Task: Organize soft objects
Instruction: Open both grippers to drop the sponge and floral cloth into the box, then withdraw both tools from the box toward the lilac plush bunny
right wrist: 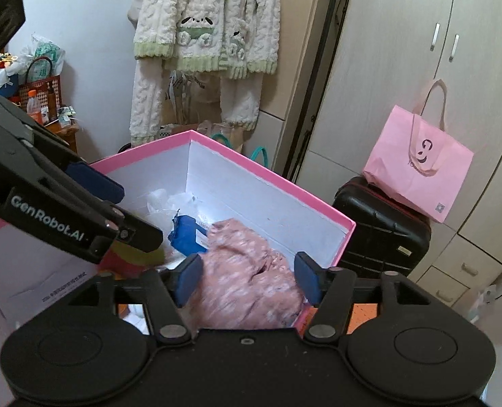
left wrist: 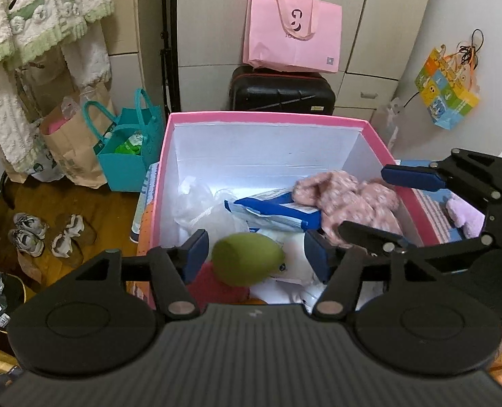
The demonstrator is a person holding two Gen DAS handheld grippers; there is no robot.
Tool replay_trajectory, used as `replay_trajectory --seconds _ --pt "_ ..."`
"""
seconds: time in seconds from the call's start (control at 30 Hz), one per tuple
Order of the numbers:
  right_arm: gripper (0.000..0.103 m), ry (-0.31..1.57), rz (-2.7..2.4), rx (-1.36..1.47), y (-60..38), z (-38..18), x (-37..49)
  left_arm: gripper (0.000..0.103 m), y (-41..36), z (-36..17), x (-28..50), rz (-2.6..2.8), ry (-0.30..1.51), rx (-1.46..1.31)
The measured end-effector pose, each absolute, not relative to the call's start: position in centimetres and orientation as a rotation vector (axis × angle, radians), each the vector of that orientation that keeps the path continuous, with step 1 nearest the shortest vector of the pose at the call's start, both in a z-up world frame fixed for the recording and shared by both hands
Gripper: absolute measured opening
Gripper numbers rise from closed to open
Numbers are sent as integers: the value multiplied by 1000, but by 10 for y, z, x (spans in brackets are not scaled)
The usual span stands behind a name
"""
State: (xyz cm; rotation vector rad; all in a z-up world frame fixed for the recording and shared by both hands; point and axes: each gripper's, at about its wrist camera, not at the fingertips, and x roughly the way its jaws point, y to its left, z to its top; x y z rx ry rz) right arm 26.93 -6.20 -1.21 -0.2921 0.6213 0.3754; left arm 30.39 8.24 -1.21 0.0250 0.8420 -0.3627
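A pink box [left wrist: 264, 117] with a white inside holds a pink fuzzy garment [left wrist: 349, 200], a blue and white packet [left wrist: 274, 210], clear plastic, and a green, red and white plush toy [left wrist: 247, 263]. My left gripper [left wrist: 256, 254] is open over the box's near side, with the plush's green part between and below its pads, untouched. My right gripper [right wrist: 247, 276] is open above the pink garment [right wrist: 247, 271] in the box [right wrist: 274, 179]. In the left wrist view the right gripper [left wrist: 373, 203] hangs over the box's right side. The left gripper [right wrist: 115, 210] reaches in from the left.
A black suitcase [left wrist: 281, 93] with a pink tote bag [left wrist: 293, 30] on it stands behind the box against the wardrobe. A teal bag [left wrist: 125, 146], paper bags and shoes [left wrist: 44, 234] sit on the wooden floor at left. A fleecy white garment [right wrist: 203, 34] hangs on the wall.
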Motion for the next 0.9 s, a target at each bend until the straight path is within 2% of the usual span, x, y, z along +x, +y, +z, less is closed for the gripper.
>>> replay_trajectory --seconds 0.27,0.43,0.83,0.9 --pt "73 620 374 -203 -80 1 240 70 87 3 264 -425 802 26" --pt "73 622 380 -149 -88 13 220 72 87 16 236 -457 772 59" --pt "75 608 366 -220 -93 45 163 74 88 53 164 -621 723 97" --pt "82 611 373 -228 -95 50 153 74 88 57 155 -660 736 111"
